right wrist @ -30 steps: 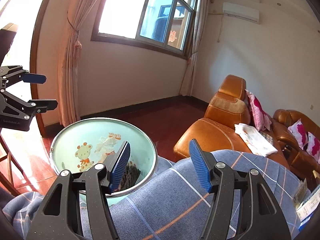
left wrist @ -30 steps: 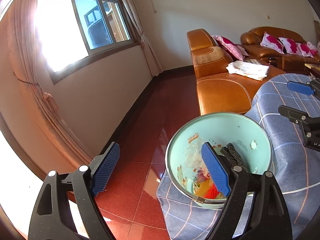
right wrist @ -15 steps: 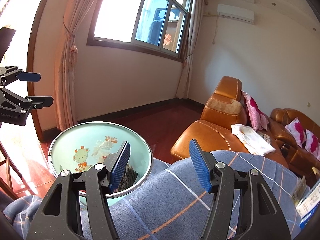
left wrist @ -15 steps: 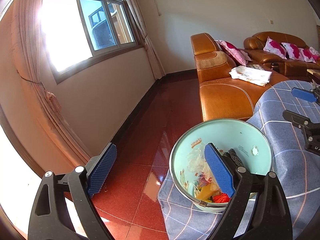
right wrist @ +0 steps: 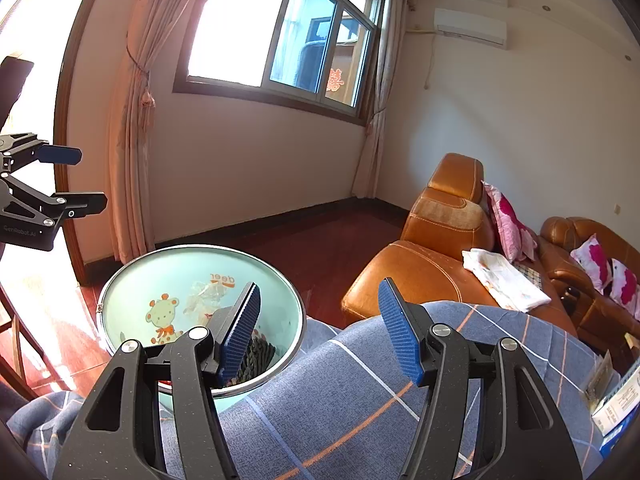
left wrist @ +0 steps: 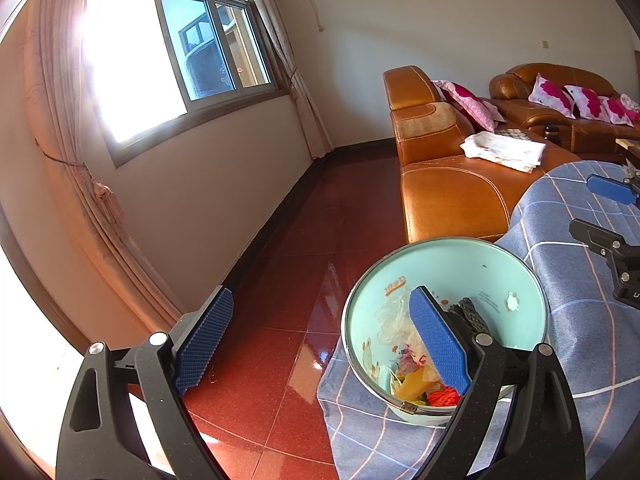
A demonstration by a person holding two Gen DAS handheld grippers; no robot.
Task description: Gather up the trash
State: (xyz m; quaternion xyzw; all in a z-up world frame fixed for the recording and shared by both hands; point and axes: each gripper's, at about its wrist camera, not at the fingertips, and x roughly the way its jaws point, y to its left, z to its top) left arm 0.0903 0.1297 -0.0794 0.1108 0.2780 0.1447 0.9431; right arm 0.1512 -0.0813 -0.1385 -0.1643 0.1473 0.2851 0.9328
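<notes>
A pale green trash bin with a giraffe print stands beside the blue checked cloth. It holds clear plastic, a dark woven piece and red and yellow scraps. My left gripper is open and empty, above the bin's near rim and the floor. My right gripper is open and empty, above the cloth at the bin's edge. Each gripper shows in the other's view: the right, the left.
An orange leather sofa with pink cushions and a folded white cloth stands behind. The floor is red tile. Window and curtains line the left wall. Boxes lie at the cloth's right edge.
Both grippers have risen and pulled back a little from the bin; both stay open and empty. The bin's contents are unchanged.
</notes>
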